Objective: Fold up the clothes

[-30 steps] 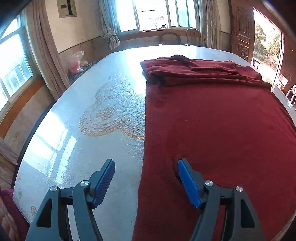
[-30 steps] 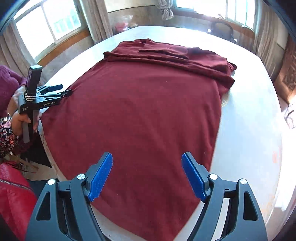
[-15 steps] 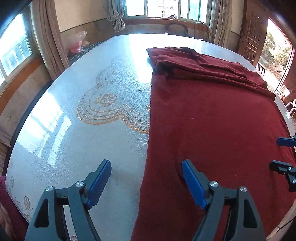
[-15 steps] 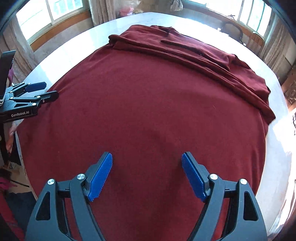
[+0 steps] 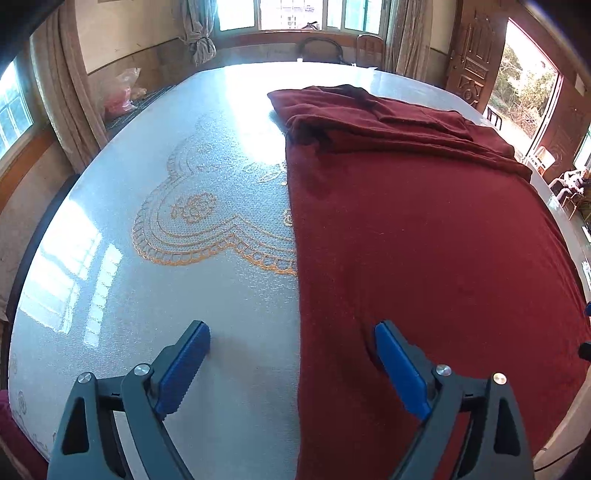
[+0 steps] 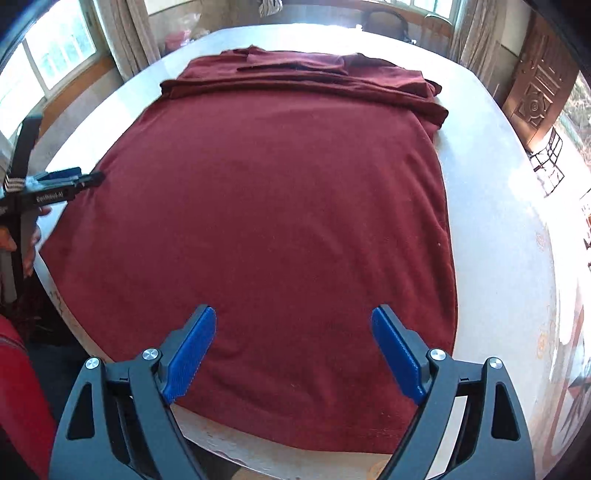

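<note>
Room: sunlit, with curtained windows (image 5: 295, 14) on the far wall and a carved wooden door (image 5: 471, 70) at the right.
Surface: large round table (image 5: 147, 295) under a pale textured cover with a gold lace-like pattern (image 5: 207, 236).
Garment: dark red knitted garment (image 6: 280, 206) spread flat across the table, its near hem close to the table's near edge. Its far end is folded over into a thick layered band (image 6: 303, 81). In the left wrist view its straight left edge runs down the middle of the table, leaving the patterned cover bare beside it.
Left gripper (image 5: 291, 345): black frame, blue ribbed pads (image 5: 183, 367); jaws wide and opening, straddling the garment's left edge, one pad over bare cover, the other over cloth, nothing clamped. Seen also from the right wrist view at the garment's left side (image 6: 79, 180), gripped by a hand (image 6: 35, 236).
Right gripper (image 6: 293, 328): same build, jaws wide and opening, above the garment's near hem, pads not pressing on cloth.
Beyond the table: pink plastic bag (image 5: 123, 94) by the left wall.
</note>
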Tool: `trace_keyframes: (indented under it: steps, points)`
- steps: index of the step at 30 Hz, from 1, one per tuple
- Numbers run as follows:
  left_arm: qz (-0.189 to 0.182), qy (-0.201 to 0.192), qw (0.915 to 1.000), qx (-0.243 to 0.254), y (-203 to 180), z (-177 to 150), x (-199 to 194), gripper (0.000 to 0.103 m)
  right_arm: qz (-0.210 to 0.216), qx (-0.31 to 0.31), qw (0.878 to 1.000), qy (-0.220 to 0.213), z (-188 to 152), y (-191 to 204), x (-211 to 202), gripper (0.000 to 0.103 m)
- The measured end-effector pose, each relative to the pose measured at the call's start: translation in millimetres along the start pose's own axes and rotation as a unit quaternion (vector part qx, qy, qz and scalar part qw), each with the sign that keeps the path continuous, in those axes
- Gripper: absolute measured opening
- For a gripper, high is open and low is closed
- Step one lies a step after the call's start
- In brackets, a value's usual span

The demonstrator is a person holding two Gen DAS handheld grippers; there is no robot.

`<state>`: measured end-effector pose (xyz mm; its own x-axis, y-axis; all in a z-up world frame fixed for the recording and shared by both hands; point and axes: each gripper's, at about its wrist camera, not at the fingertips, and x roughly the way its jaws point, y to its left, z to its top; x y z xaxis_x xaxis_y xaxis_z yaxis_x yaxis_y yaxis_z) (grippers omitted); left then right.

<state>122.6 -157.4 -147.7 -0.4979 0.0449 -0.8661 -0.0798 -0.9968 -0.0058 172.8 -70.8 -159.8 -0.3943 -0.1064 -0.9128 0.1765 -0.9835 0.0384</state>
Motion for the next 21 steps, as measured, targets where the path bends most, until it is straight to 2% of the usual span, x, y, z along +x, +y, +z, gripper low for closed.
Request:
trace_keyframes:
  steps: [6, 12, 13, 15, 17, 21]
  points:
    - [0.001, 0.006, 1.0000, -0.005, 2, -2, -2, 0.094, -0.007, -0.043, 0.999, 0.016, 22, 18, 15, 0.089]
    - [-0.006, 0.004, 1.0000, 0.001, 17, -26, -16, 0.094, -0.013, -0.102, 0.994, 0.028, 20, 22, 20, 0.089]
    - [-0.017, 0.006, 0.9998, 0.003, 20, -30, -20, 0.092, -0.011, -0.100, 0.994, 0.034, 16, 14, 19, 0.089]
    - [-0.044, 0.007, 0.9989, -0.012, 33, -35, -29, 0.081, 0.005, -0.082, 0.996, 0.040, 8, -7, 14, 0.089]
    - [-0.065, 0.008, 0.9968, -0.047, 49, -36, -37, 0.081, 0.036, -0.049, 0.998, 0.031, 1, -34, 1, 0.089]
    - [-0.061, 0.018, 0.9935, -0.094, 76, -34, -39, 0.081, 0.062, 0.021, 0.998, 0.023, -11, -90, -19, 0.089]
